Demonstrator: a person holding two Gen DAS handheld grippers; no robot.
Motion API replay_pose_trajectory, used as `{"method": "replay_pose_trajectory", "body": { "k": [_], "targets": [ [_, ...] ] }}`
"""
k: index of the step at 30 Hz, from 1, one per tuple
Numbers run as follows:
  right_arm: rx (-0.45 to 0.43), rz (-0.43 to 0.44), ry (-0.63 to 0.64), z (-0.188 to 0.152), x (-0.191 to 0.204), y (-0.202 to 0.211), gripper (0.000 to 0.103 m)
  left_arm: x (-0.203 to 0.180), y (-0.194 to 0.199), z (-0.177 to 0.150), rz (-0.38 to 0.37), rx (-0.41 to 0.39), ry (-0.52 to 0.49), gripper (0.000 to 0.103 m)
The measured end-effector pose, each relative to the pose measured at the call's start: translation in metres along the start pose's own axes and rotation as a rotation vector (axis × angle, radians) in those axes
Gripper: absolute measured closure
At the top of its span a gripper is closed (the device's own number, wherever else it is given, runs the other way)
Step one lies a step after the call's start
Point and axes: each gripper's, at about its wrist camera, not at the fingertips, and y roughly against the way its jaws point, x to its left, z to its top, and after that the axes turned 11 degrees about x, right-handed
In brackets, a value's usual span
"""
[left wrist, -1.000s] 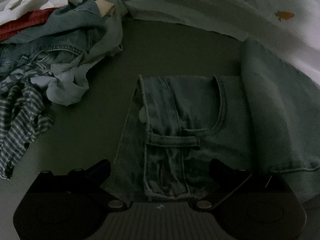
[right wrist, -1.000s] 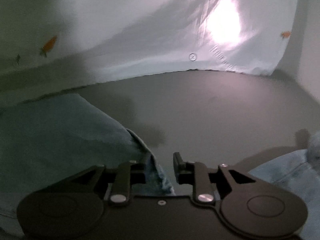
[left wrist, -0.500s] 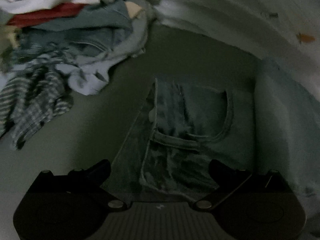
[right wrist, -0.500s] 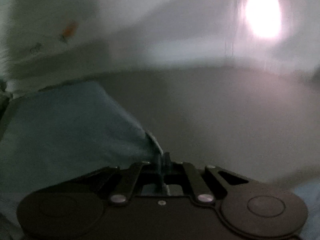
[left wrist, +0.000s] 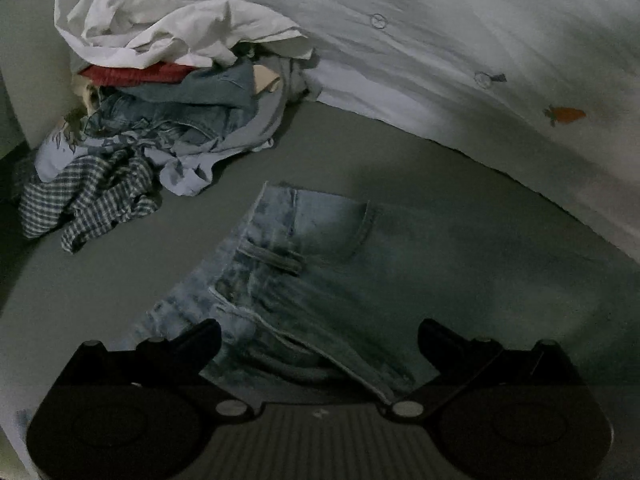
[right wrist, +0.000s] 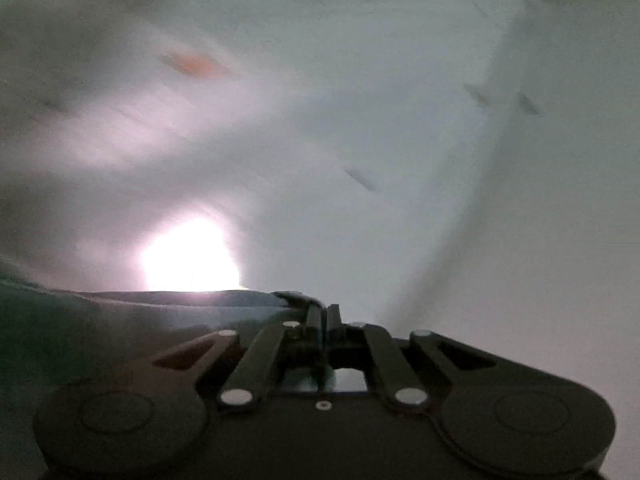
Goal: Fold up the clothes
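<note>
Jeans (left wrist: 320,264) lie between the spread left gripper (left wrist: 320,336) fingers — right gripper (right wrist: 325,314) pinches their edge.

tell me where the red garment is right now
In the left wrist view, upper left: the red garment sits in the clothes pile, under the white shirt and above folded denim.

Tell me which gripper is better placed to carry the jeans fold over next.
The right gripper: its fingers are shut on the jeans hem, already lifted. The left gripper is open, holding nothing, above the waistband.
</note>
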Motion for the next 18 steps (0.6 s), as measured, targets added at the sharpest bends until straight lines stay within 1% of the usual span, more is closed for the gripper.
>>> {"method": "replay_pose_trajectory", "body": {
  "k": [2,3,5,6,7,8,9,10,12,14,16,18],
  "targets": [
    [0.157,0.011,-0.066,-0.026,-0.024,-0.045,0.095,-0.007,-0.001,-0.004,0.016,0.013,-0.006,0.000],
    [0.238,0.027,-0.083,-0.043,-0.028,-0.065,0.091,-0.010,-0.004,-0.005,0.026,0.021,-0.010,0.000],
    [0.435,0.065,-0.074,-0.083,-0.023,-0.098,0.088,-0.011,-0.007,-0.004,0.048,0.029,-0.022,0.000],
    [0.522,0.071,-0.084,-0.102,-0.018,-0.106,0.086,-0.011,-0.008,-0.003,0.058,0.030,-0.030,0.000],
    [0.593,0.074,-0.122,-0.120,-0.017,-0.109,0.083,-0.009,-0.010,-0.001,0.068,0.031,-0.036,0.000],
    [0.633,0.083,-0.171,-0.131,-0.017,-0.108,0.079,-0.007,-0.011,0.002,0.077,0.031,-0.041,0.000],
    [0.658,0.098,-0.227,-0.141,-0.020,-0.104,0.068,-0.005,-0.013,0.004,0.086,0.031,-0.047,0.000],
    [0.663,0.109,-0.273,-0.145,-0.021,-0.100,0.060,-0.001,-0.015,0.008,0.091,0.033,-0.049,0.000],
    [0.663,0.126,-0.351,-0.150,-0.025,-0.093,0.058,0.008,-0.022,0.017,0.097,0.040,-0.050,0.000],
    [0.644,0.157,-0.414,-0.146,-0.035,-0.093,0.054,0.017,-0.034,0.027,0.087,0.064,-0.047,0.000],
    [0.603,0.202,-0.461,-0.133,-0.035,-0.097,0.045,0.024,-0.051,0.040,0.080,0.093,-0.057,0.000],
    [0.565,0.238,-0.481,-0.122,-0.034,-0.100,0.039,0.025,-0.066,0.053,0.102,0.103,-0.067,0.000]
  ]
}}
